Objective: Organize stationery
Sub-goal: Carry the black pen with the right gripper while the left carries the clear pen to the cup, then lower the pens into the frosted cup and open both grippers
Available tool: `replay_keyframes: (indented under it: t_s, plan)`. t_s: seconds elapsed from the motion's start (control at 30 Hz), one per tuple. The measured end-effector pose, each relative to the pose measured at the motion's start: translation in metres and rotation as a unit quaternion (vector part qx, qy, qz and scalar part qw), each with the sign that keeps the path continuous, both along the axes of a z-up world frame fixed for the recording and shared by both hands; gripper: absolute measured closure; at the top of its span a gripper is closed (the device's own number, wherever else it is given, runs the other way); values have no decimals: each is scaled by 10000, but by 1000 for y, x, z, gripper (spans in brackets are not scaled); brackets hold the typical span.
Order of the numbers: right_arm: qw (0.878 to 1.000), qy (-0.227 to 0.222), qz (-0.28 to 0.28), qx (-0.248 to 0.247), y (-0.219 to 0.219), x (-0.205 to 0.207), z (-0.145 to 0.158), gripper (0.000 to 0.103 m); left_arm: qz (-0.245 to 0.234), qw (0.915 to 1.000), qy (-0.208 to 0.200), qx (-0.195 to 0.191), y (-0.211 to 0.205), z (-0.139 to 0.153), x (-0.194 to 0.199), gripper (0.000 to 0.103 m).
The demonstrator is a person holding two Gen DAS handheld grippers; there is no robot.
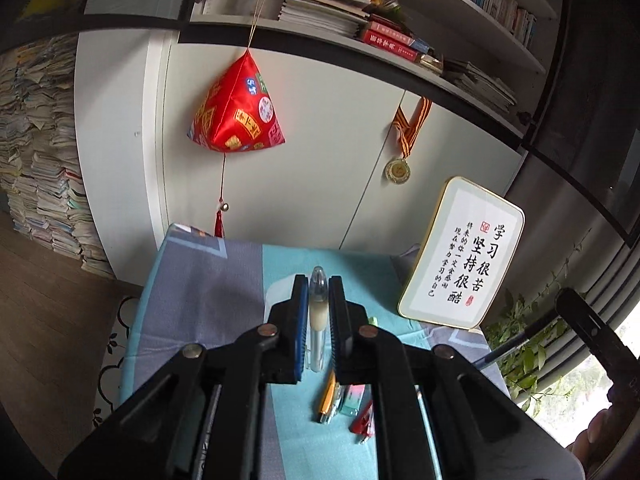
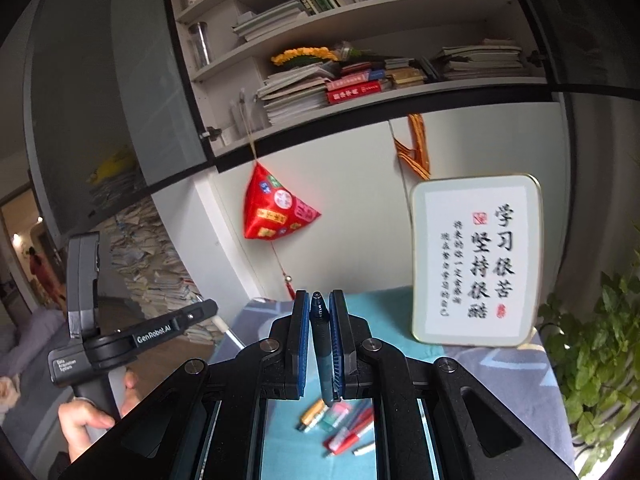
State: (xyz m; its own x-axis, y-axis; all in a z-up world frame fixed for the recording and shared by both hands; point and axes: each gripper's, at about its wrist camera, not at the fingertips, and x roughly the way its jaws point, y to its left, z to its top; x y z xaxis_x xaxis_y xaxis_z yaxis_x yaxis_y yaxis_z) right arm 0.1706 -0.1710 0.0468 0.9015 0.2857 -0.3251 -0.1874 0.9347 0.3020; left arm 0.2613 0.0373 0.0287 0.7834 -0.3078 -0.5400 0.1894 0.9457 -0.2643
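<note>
We have the left gripper [image 1: 318, 312] clamped on a clear-capped white pen [image 1: 318, 320] and the right gripper [image 2: 320, 320] on a dark blue pen [image 2: 322, 344]; both probably need a holder next, none visible.

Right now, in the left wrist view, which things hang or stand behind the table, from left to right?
Stack of papers → red pouch → medal → framed sign → green plant.
</note>
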Motion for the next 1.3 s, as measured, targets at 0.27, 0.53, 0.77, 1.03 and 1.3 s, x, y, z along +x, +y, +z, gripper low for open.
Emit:
replay_keyframes:
  t_s: [0.27,0.53,0.77,1.03,1.3]
  plan:
    - [9998,-132,154,-46,36,60,8,92,169,9993,-308,120,6,13,23,95]
    - [9998,102,172,-89,73,118,-20,92,107,9993,-178,321,-5,-11,49,95]
    - [9988,438,65,-203,80,137,-53,92,93,9988,237,419,0,-49,60,95]
    - [9967,790,171,-38,76,149,-71,91,21,9980,541,337,1,-58,67,94]
    - [9980,565,59,260,54,128,-48,55,27,9998,132,164,11,-25,44,86]
